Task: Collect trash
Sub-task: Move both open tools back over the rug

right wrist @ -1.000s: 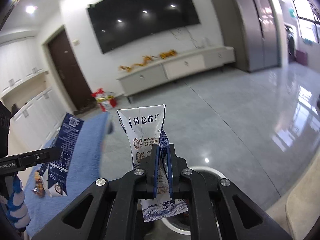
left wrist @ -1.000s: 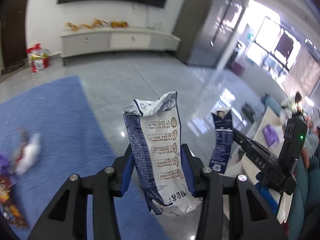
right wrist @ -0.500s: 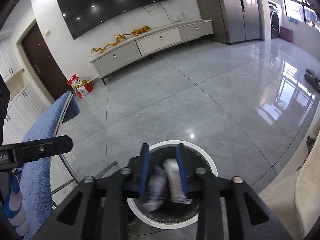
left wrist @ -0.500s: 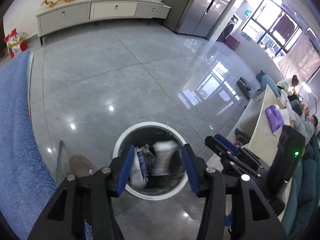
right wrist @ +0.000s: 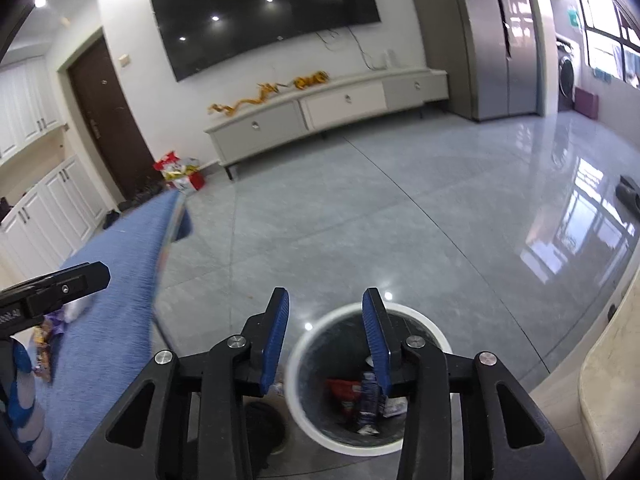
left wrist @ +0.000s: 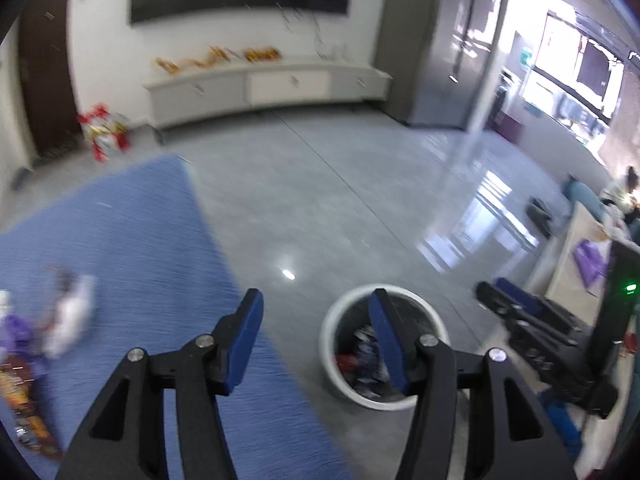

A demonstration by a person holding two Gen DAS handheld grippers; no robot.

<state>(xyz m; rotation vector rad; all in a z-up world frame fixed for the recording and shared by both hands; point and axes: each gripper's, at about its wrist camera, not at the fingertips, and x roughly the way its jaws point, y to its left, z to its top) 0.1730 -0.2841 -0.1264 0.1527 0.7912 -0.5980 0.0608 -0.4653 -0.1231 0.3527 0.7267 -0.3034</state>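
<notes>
A: Left gripper (left wrist: 316, 308), right gripper (right wrist: 325, 308)?
B: Both empty, jaws opening.
A: Trash?
B: Cartons (right wrist: 370, 398) inside white bin (right wrist: 294, 360), six o'clock (wrappers (left wrist: 24, 376) on blue mat (left wrist: 132, 240), nine o'clock).

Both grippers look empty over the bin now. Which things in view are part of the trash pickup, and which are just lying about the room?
Job:
- trash bin with cartons and wrappers inside
- wrappers and crumpled white litter on the blue cloth
- left gripper and right gripper, jaws opening, nothing between them

Lying about:
- TV
- TV cabinet
- red gift bags
- dark door
</notes>
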